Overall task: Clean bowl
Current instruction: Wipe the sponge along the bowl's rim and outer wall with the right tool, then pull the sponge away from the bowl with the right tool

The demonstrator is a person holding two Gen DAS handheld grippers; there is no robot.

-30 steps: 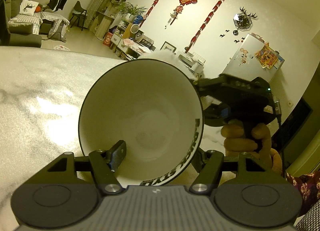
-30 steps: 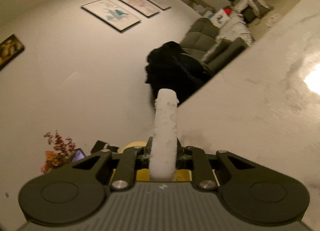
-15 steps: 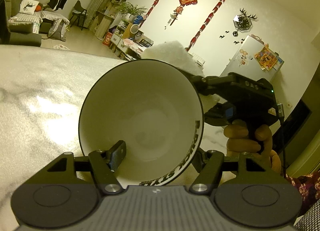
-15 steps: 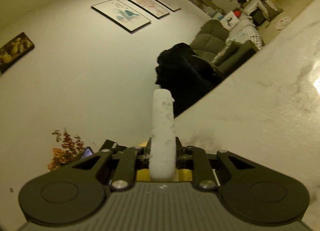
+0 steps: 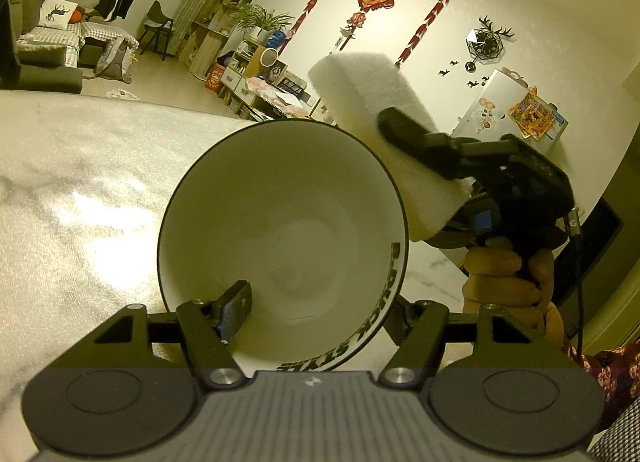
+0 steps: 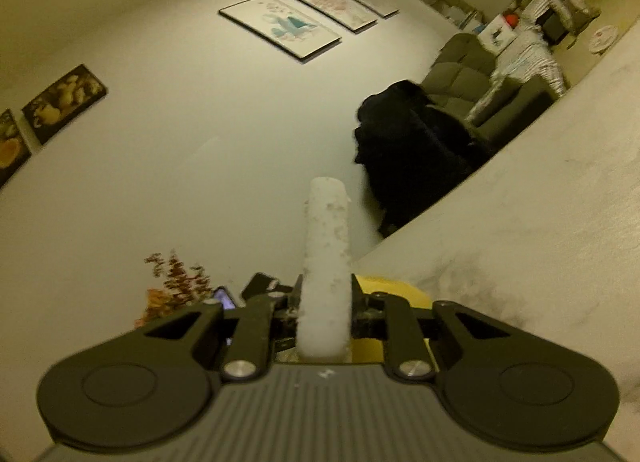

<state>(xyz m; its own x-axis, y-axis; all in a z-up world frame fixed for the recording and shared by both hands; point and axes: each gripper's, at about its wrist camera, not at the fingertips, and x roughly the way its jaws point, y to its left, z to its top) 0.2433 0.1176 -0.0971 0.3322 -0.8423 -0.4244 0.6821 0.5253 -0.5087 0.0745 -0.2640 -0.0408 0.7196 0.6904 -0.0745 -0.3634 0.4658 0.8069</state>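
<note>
Marble-patterned white surface [image 5: 80, 190] fills the left of the view, a living room beyond its far edge. Left gripper [image 5: 316, 310] holds the white bowl [image 5: 280, 222] by its rim — one finger inside, one outside — tipped on its side so the mouth faces the camera, likely to expose the inside for wiping. Right gripper [image 6: 324, 302], jaws narrow, clamps a white sponge [image 5: 384, 134] just past the bowl's upper right rim, its long axis slanting up and away

The left wrist view looks slightly down, close into a white black-rimmed bowl [image 5: 280, 230]. The right wrist view faces level along a white sponge [image 6: 326, 262]. Both show the pale marble-patterned tabletop [image 5: 80, 190].
</note>
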